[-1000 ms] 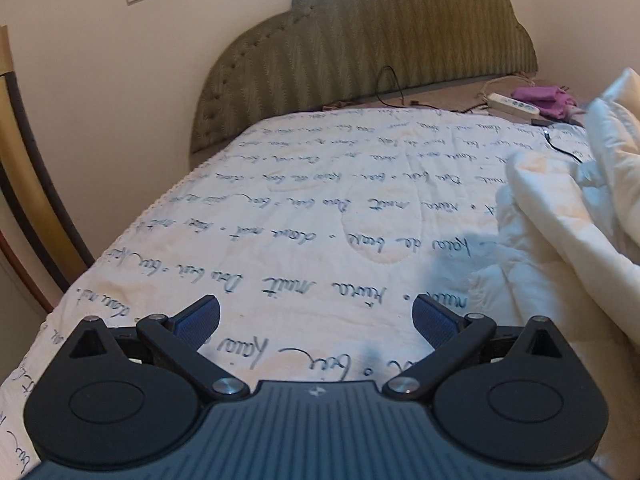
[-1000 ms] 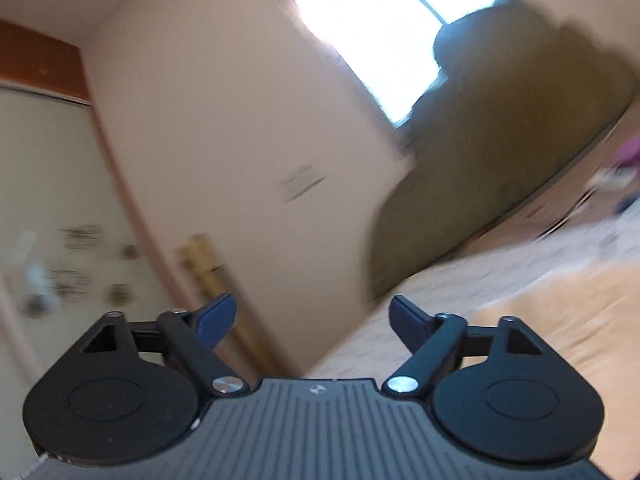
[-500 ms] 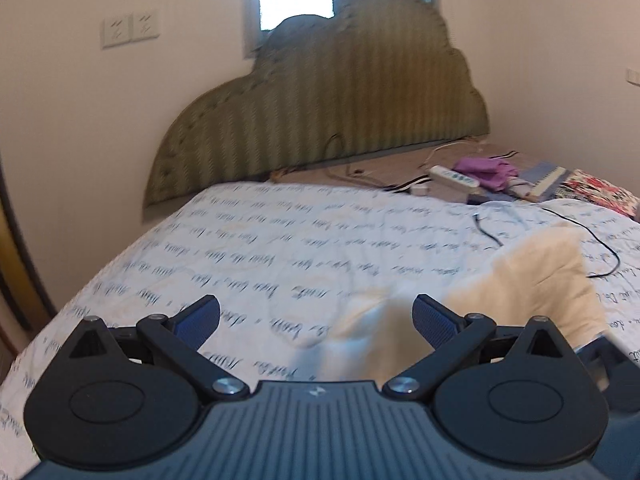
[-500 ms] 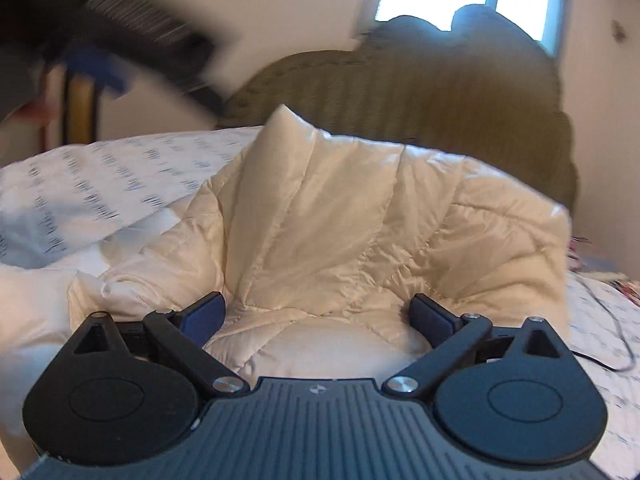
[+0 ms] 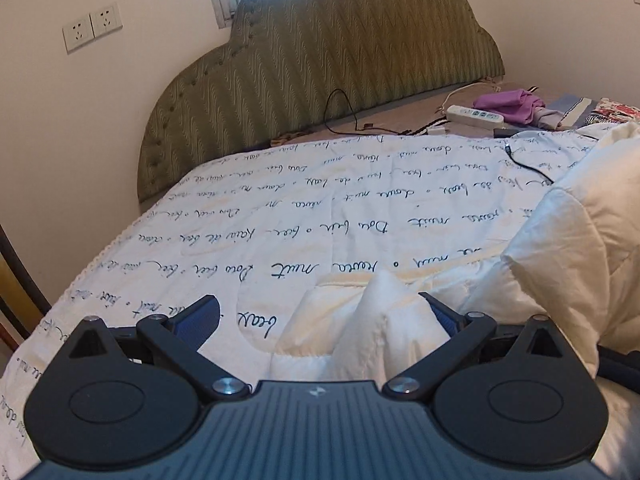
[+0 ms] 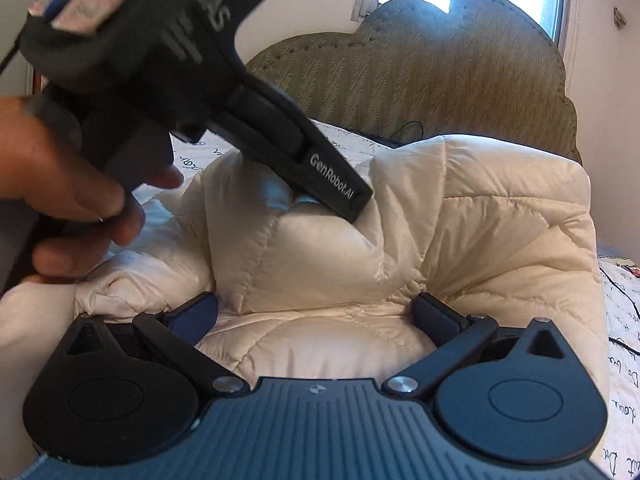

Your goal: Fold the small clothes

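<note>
A cream quilted jacket [image 6: 480,220] lies bunched on the bed; in the left wrist view the jacket [image 5: 560,240] fills the right side. My left gripper [image 5: 318,316] is open, and a peak of the jacket stands between its fingers, close to the right one. My right gripper [image 6: 316,314] is low against the jacket with its jaws opening wide; a padded bulge lies between them and they do not pinch it. In the right wrist view a person's hand [image 6: 60,184] holds the left gripper, whose finger [image 6: 340,196] dips into a fold of the jacket.
The bed carries a white bedspread [image 5: 320,200] printed with script. A green padded headboard [image 5: 340,60] stands at the far end. By it lie a power strip [image 5: 474,114], a purple cloth [image 5: 508,100] and a black cable [image 5: 528,168].
My right gripper swung down from facing the wall onto the jacket. My left gripper moved across to the jacket, and a fold now stands between its fingers.
</note>
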Available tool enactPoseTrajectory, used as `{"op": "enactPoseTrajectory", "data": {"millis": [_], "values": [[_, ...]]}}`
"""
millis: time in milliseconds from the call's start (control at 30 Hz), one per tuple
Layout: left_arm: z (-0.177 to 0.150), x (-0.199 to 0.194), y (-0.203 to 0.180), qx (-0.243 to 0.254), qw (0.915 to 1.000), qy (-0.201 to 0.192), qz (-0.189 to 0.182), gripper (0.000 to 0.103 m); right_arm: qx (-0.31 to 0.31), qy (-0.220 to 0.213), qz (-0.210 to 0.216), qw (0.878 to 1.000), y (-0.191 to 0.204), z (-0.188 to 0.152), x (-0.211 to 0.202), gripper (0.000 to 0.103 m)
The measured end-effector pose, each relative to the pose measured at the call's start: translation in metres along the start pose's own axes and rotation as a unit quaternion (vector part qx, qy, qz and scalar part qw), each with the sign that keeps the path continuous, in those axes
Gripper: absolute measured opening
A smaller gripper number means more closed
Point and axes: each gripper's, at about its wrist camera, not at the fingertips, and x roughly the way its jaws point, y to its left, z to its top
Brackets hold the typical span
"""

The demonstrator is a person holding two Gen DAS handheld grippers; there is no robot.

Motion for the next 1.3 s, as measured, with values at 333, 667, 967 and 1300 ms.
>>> {"op": "enactPoseTrajectory", "data": {"millis": [333, 667, 967, 1300], "values": [[-0.013, 0.026, 0.003, -0.024, 0.9993, 0.025, -0.012, 0.103, -0.007, 0.01, -0.008, 1.0, 0.006, 0.001, 0.001, 0.099], [-0.02, 0.033, 0.007, -0.04, 0.9983, 0.033, -0.025, 0.103, -0.026, 0.018, -0.015, 0.999, 0.013, 0.006, 0.001, 0.102], [-0.024, 0.032, 0.007, -0.046, 0.9985, 0.022, -0.021, 0.103, -0.03, -0.042, -0.053, 0.997, -0.045, 0.059, -0.072, 0.096], [-0.028, 0.031, 0.0, -0.031, 0.9995, 0.011, -0.001, 0.103, 0.088, 0.053, -0.073, 0.992, -0.086, 0.024, 0.027, 0.101]]}}
